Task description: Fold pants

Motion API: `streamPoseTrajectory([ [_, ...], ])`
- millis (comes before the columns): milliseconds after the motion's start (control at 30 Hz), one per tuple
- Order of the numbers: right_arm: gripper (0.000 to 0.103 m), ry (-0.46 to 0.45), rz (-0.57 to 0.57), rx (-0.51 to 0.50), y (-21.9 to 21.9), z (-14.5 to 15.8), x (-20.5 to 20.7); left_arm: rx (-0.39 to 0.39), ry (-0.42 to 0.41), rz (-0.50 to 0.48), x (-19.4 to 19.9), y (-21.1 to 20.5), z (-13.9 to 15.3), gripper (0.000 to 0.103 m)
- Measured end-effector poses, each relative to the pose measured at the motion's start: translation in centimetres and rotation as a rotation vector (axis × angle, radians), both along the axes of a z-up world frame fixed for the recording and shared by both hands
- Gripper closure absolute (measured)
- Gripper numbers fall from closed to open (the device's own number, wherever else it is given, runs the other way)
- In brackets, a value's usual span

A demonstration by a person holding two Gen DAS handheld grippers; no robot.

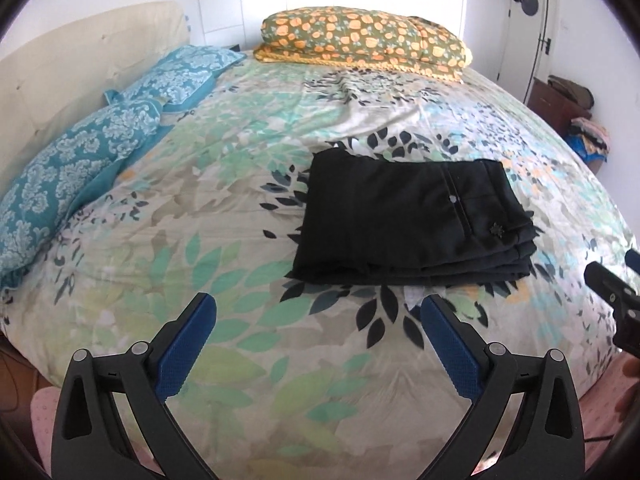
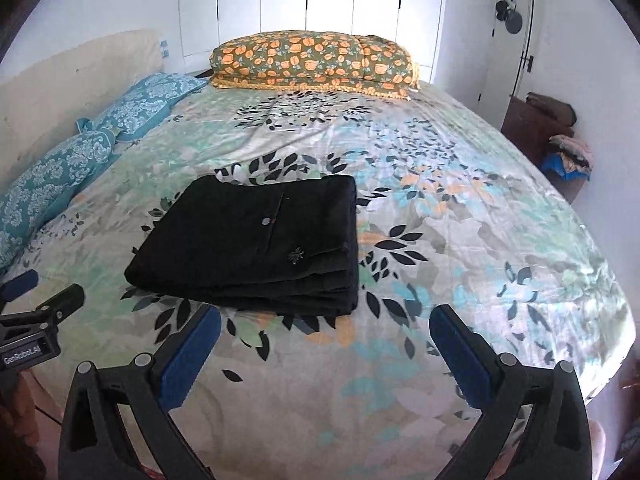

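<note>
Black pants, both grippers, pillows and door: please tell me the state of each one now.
Black pants: folded into a flat stack, lying on the leaf-print bed cover, held by nothing.
Left gripper: open, empty.
Right gripper: open, empty.
Two blue patterned pillows: lying against the headboard.
Orange-flowered folded quilt: folded.
White door: closed.
</note>
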State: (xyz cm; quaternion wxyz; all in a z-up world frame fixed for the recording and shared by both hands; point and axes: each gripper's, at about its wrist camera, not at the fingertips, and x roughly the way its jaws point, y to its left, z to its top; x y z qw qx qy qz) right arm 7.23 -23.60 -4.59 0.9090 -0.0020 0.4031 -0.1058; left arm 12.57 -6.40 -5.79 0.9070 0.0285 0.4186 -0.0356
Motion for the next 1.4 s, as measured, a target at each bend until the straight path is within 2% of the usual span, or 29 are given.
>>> streamPoseTrajectory([
  [133, 0.000, 0.006, -0.008, -0.043, 0.7, 0.1, -1.4, -0.043, 0.020, -0.024, -1.6, 0.3, -0.1, 0.001],
  [267, 0.000, 0.004, 0.011, -0.039, 1.3, 0.5, -2.8, -0.038, 0.004, -0.038, -3.0, 0.9, 0.2, 0.001],
  [500, 0.000, -0.036, 0.036, -0.062, 2.4, 2.0, -3.2, -0.062, -0.129, 0.027, -3.2, 2.5, 3.6, 0.000],
  [533, 0.000, -0.047, 0.045, -0.072, 2.7, 2.4, -3.3, -0.058, -0.143, 0.028, -3.1, 2.5, 4.1, 0.000],
  [667, 0.000, -0.056, 0.060, -0.093, 3.5, 3.3, -3.4, 0.052, -0.254, 0.011, -3.6, 1.1, 6.3, 0.000],
  [700, 0.000, -0.054, 0.056, -0.096, 3.5, 3.5, -3.4, 0.059, -0.262, 0.007, -3.7, 0.8, 6.6, 0.000],
  [867, 0.000, -0.054, 0.020, -0.092, 2.8, 3.9, -3.3, 0.021, -0.160, -0.038, -3.5, 0.0, 6.0, 0.000],
  [1067, 0.000, -0.004, 0.007, -0.103, 2.6, 2.6, -2.8, 0.018, -0.014, -0.034, -3.2, -0.4, 3.1, 0.000],
  [1200, 0.000, -0.006, 0.007, -0.107, 2.9, 2.4, -2.5, 0.006, -0.003, -0.024, -3.1, -0.1, 2.8, 0.000],
  [1400, 0.000, -0.013, 0.007, -0.104, 2.9, 2.4, -2.6, 0.029, -0.008, -0.023, -3.1, -0.5, 2.7, 0.001],
])
